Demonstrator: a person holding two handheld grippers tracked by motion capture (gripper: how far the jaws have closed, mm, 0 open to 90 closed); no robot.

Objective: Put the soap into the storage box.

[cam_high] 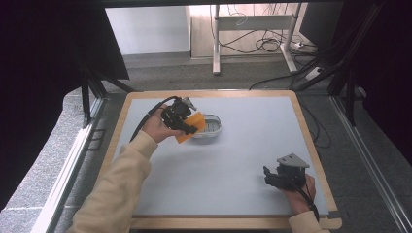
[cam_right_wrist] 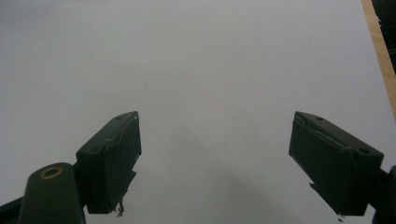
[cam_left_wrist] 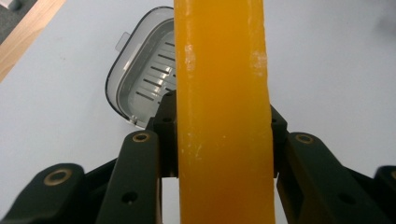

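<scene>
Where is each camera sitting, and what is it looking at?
High view: sits above the person's side, looking forward and down on the table; both sleeves, hands and tools show, left tool, right tool.
Left gripper view: rides the left tool, looking along its jaws shut on an orange block, a clear soap dish beyond.
Right gripper view: rides the right tool, jaws apart over bare table.
Shared: the high and left gripper views both show block and dish.

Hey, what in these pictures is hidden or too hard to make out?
- Clear container: in the left gripper view the orange slab covers its right part.
- Orange slab: top and bottom cut off by that view's edges.
- Left claw: too small in the high view to see its grip.
- Right claw: open over bare table.
</scene>
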